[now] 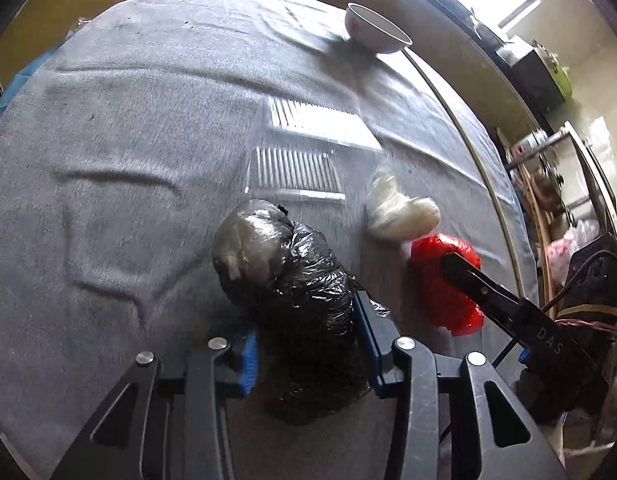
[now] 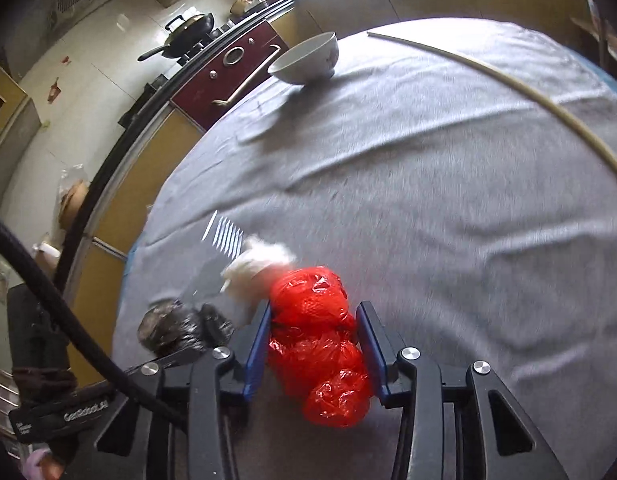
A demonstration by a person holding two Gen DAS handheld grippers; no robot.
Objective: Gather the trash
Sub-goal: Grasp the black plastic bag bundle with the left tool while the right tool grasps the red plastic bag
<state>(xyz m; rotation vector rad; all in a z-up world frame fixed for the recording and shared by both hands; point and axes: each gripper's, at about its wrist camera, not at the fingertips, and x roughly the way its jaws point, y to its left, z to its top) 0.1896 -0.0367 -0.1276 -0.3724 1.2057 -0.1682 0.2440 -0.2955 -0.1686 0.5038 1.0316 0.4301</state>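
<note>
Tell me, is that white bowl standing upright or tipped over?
Upright. The white bowl sits on its base on the grey cloth, rim up. Its inside is hidden in both views.

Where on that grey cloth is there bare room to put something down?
The widest bare stretch of grey cloth lies between the white bowl and the red bag. It is crowded near the claws: black bag, white wad and clear plastic tray cluster together.
</note>
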